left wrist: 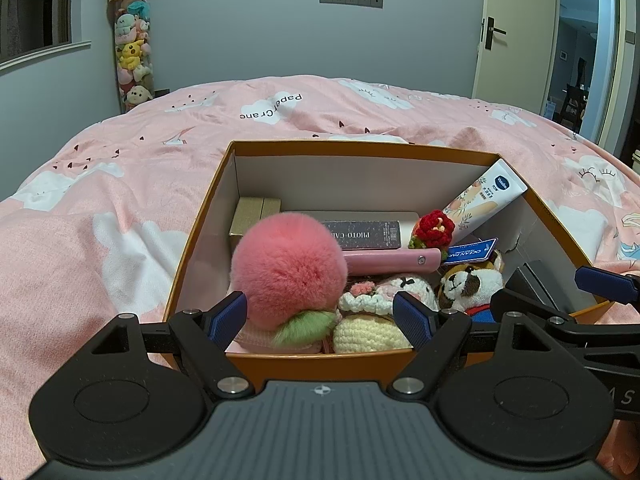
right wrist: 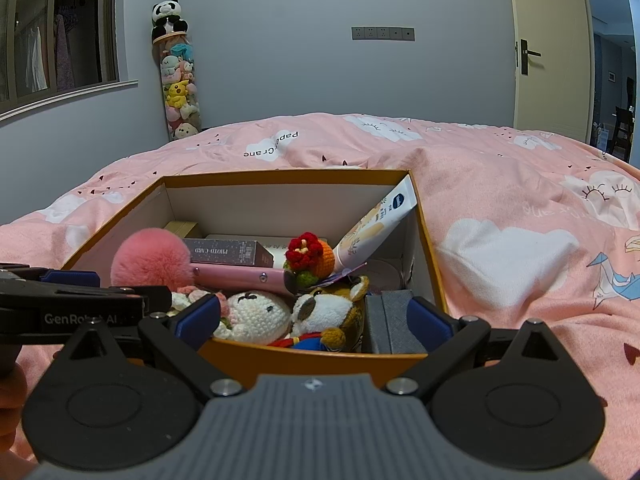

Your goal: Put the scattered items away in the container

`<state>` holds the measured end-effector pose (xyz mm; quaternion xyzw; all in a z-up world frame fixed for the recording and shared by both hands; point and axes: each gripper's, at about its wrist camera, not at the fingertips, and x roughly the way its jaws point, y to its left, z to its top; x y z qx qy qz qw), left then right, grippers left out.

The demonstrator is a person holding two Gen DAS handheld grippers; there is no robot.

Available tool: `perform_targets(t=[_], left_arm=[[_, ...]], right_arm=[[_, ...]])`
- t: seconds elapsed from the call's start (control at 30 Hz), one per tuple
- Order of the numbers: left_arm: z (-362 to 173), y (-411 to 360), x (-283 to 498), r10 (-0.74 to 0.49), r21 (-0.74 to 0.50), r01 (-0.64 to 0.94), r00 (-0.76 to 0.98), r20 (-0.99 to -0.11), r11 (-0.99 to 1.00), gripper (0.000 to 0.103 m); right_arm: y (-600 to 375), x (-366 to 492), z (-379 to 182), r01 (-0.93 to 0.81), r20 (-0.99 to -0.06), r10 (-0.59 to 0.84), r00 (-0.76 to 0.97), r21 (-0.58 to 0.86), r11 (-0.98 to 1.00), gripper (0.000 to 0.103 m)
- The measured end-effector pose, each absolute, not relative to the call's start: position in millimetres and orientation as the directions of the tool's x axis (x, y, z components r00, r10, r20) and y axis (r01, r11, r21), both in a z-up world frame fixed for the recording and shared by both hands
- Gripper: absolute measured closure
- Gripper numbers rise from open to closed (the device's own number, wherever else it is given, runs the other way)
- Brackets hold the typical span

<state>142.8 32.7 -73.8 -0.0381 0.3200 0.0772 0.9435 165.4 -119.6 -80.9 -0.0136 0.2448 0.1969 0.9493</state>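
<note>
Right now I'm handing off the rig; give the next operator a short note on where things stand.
Left gripper: open, empty, at the box's near edge by the pompom.
Right gripper: open, empty, over the box's near right side.
Done: pompom, plush toys, crochet flower, pink stick, card pack and lotion tube are in the box.
Left: no loose items visible on the bedspread; check out of view.

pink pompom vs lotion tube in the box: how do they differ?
The pink pompom is round and fluffy; the lotion tube is long, smooth and printed. The pompom sits low at the box's near left; the tube leans tilted at the far right, its end poking above the rim. Both are inside the orange box.
</note>
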Motion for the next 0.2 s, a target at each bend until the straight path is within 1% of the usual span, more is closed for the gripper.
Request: perform_targets(t=[0.2], left_arm=[[-73.0, 32.9, 141.9, 0.122, -0.024, -0.170, 0.787, -0.604, 0.985, 0.008]], right_arm=[[-119.0, 166.0, -81.7, -0.370, -0.471, 0.355, 0.808, 0.064, 0.927, 0.003]])
